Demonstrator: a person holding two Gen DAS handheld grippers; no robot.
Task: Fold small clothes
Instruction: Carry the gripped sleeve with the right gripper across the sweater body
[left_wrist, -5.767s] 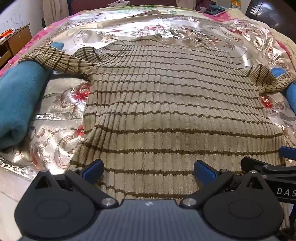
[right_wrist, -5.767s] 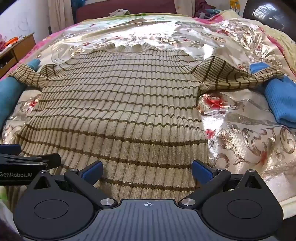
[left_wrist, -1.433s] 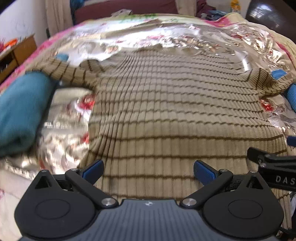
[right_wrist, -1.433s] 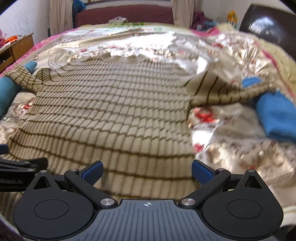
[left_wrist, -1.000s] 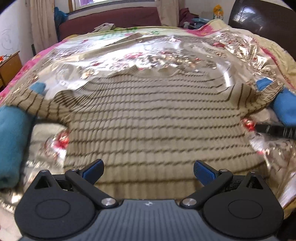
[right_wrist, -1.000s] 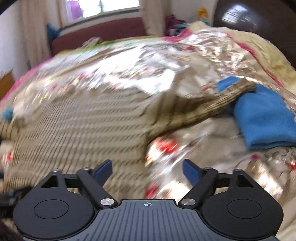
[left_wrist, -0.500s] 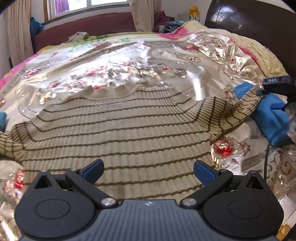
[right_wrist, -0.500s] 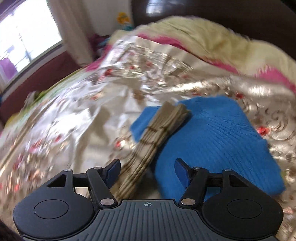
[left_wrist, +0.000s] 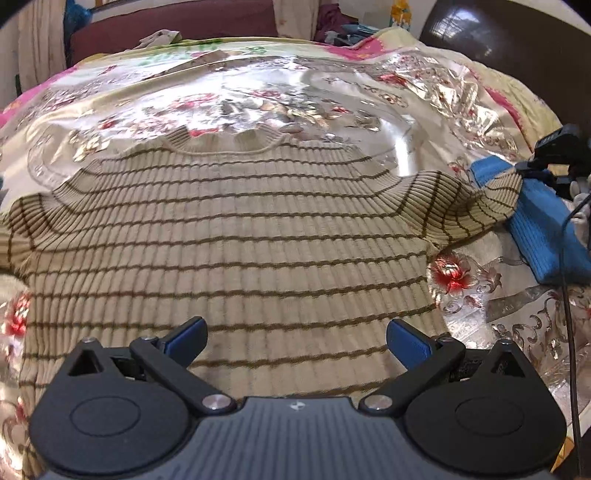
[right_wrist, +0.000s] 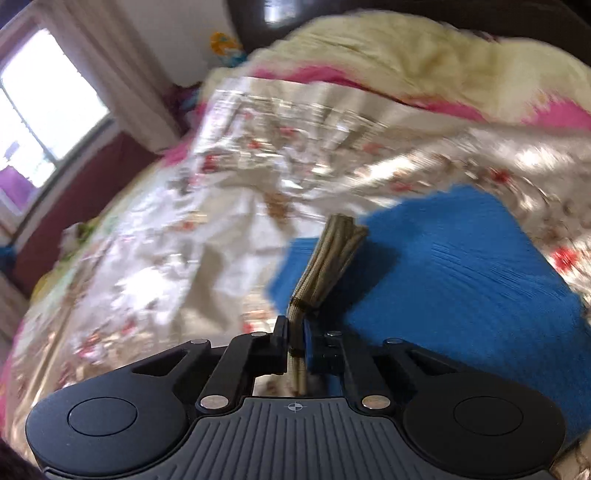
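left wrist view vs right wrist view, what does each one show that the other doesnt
Only the left wrist view: the sweater's whole striped body and collar, spread flat, with the open left gripper over its hem.

Only the right wrist view: the right gripper shut on the sleeve cuff, a window.

Both: the sleeve, the blue cloth under it, the shiny floral bedspread.

Each gripper, the left gripper (left_wrist: 297, 341) and the right gripper (right_wrist: 295, 341), has a ribbed grey body, black linkage arms with silver screws, round black side discs and blue finger pads (left_wrist: 408, 345).
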